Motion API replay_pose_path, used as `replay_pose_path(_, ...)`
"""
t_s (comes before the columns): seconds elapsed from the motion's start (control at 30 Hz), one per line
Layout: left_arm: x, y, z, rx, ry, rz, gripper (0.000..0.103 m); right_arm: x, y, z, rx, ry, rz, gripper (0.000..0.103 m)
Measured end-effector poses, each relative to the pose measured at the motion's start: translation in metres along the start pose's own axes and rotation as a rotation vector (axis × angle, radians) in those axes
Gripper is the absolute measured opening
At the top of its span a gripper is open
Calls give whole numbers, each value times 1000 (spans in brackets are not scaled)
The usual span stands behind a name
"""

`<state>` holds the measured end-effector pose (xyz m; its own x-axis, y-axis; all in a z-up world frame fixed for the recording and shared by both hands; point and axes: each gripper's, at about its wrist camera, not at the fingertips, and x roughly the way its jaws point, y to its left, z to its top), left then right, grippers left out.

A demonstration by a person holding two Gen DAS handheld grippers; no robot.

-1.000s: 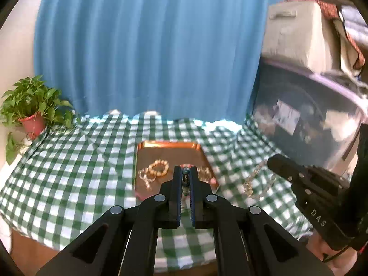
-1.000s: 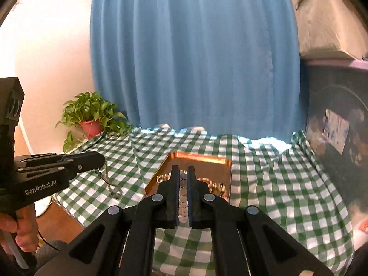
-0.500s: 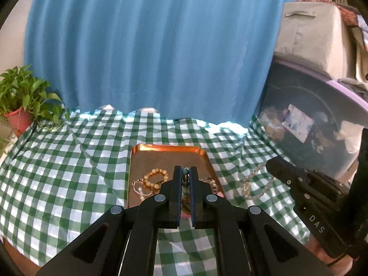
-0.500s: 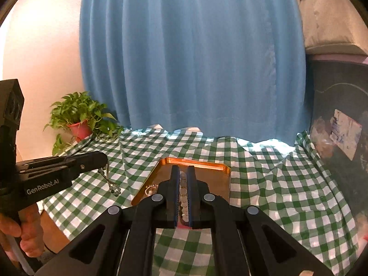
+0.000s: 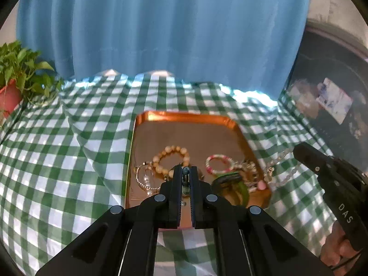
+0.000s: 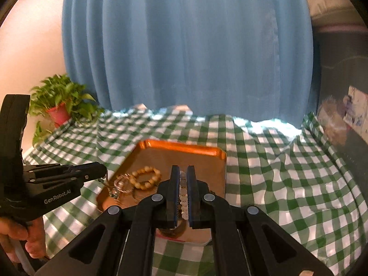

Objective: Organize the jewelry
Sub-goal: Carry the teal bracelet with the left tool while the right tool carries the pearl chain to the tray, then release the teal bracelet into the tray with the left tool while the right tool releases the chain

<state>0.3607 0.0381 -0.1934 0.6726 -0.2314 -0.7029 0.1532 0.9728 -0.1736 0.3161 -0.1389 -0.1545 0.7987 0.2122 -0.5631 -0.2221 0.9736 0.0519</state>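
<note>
A rectangular copper-coloured metal tray (image 5: pixel 184 119) lies flat on the green-and-white checked cloth and holds a tan round-bead bracelet (image 5: pixel 171 158), a pink-and-white beaded bangle (image 5: pixel 218 163), a thin silver-toned chain with pale beads (image 5: pixel 143 179) and a green-and-black band (image 5: pixel 232 181). A dark beaded strand (image 5: pixel 185 179) is pinched in the left hand-held gripper (image 5: pixel 185 172). A pale translucent beaded strand (image 6: pixel 182 193) is pinched in the right hand-held gripper (image 6: pixel 182 177); both hang above the tray's near end.

One copper tray (image 5: pixel 191 117), two tongs, one potted plant (image 5: pixel 13 80), one blue curtain (image 5: pixel 161 27).
</note>
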Motion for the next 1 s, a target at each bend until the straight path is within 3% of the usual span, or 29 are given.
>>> replay_pose_path(0.5,54,15,-20,8,106,25,6,66,-14,-38,35,161,-11,5)
replay_pose_path(0.63,75,22,-32,-7,175,55,6,81,-17,-46,55,209,1,5)
replay_pose_path(0.87,74,22,-34,1,172,63,6,92,-20,-56,72,250,-2,5)
replay_pose_path(0.93,72,21,-33,-5,181,83,10,92,-22,-56,84,254,10,10)
replay_pose_path(1.0,64,19,-31,-3,193,98,16,90,-23,-56,100,261,10,40)
